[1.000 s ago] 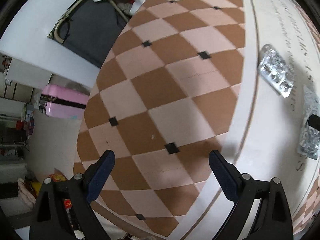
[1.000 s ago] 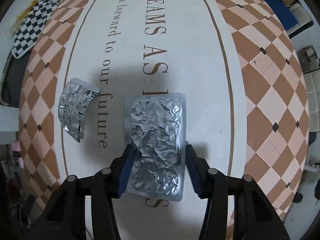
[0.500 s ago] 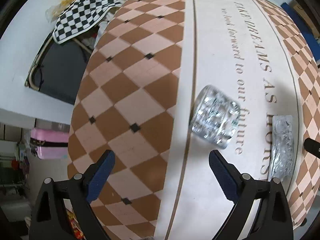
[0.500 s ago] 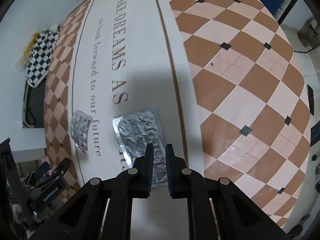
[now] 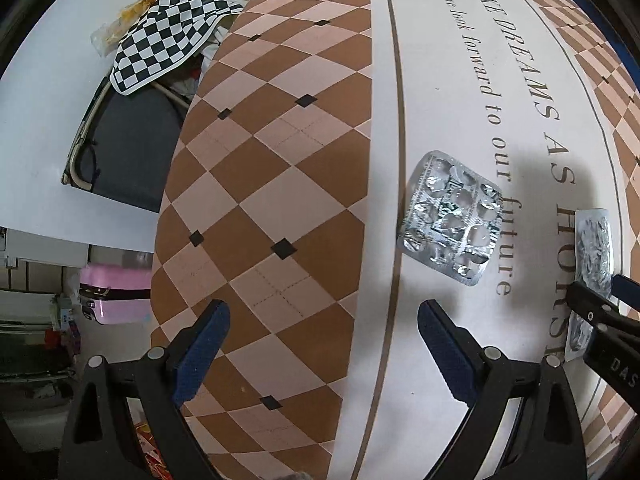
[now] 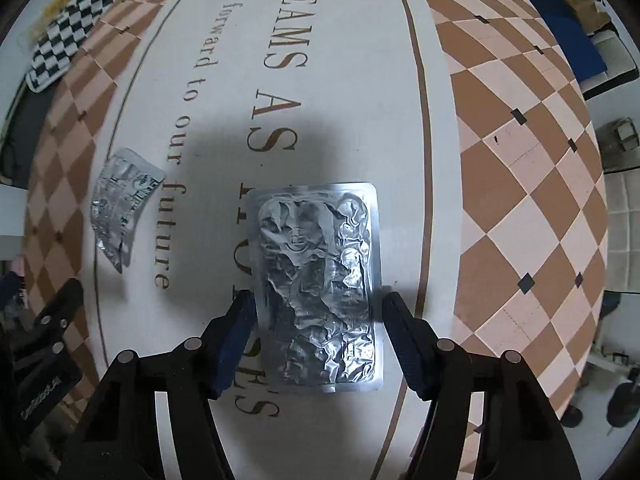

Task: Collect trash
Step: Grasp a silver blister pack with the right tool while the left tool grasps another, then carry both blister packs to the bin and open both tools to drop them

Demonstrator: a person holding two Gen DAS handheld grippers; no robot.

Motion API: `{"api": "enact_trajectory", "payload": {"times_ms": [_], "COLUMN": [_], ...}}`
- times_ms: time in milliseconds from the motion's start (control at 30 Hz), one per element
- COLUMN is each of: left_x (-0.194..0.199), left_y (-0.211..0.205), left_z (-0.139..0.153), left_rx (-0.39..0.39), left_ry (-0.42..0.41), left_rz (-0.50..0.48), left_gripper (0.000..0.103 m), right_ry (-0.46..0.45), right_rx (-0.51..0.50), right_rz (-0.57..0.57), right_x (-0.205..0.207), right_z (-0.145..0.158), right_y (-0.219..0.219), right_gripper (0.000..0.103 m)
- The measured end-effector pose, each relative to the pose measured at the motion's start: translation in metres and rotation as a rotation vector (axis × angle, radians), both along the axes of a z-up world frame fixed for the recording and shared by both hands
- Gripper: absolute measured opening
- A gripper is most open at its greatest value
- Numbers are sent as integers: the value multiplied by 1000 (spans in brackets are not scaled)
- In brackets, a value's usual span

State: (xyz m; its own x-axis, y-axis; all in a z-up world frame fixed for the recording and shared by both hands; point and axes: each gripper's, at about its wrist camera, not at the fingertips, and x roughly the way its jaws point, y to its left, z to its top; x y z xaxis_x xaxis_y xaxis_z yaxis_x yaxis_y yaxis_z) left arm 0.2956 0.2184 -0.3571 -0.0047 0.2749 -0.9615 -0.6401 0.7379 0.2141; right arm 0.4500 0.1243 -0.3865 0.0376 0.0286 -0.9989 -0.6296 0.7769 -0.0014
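Right gripper (image 6: 316, 338) jaws, nearly together half a second ago, are spread again and now straddle the big foil pack (image 6: 318, 280), one blue pad close to each long edge; contact can't be confirmed. Pack lies flat on the white strip of the tablecloth (image 6: 520, 216), over the printed lettering. Left gripper (image 5: 322, 354) view has swung slightly; its jaws are wide apart, holding nothing, over the checkered part of the cloth. Small pill pack (image 5: 452, 218) sits at 1 o'clock from the left gripper, beside the word "future", well apart from the pads. In the right view it shows at 10 o'clock (image 6: 122, 206). Checkered rag (image 5: 168, 36) lies off the table at 11 o'clock.
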Motion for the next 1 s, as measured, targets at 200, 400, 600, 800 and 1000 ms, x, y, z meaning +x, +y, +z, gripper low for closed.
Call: {"api": "enact_trajectory", "payload": {"times_ms": [200, 400, 600, 800, 1000], "left_x": [30, 73, 96, 104, 105], "left_y": [-8, -8, -6, -4, -6], "left_z": [9, -4, -14, -20, -16], "left_rx": [-58, -204, -231, -242, -244], "left_ry": [-58, -61, -53, -33, -52], "left_rz": [-79, -183, -222, -226, -221], "left_gripper": [96, 95, 95, 59, 57], "right_ry": [15, 34, 30, 43, 48], "right_rx": [38, 45, 54, 61, 71], "right_rz": [-68, -168, -208, -220, -217], "right_x": [19, 54, 68, 73, 86], "right_z": [15, 20, 24, 25, 20], "right_y": [-36, -73, -83, -89, -103], "right_gripper": [67, 67, 67, 67, 67]}}
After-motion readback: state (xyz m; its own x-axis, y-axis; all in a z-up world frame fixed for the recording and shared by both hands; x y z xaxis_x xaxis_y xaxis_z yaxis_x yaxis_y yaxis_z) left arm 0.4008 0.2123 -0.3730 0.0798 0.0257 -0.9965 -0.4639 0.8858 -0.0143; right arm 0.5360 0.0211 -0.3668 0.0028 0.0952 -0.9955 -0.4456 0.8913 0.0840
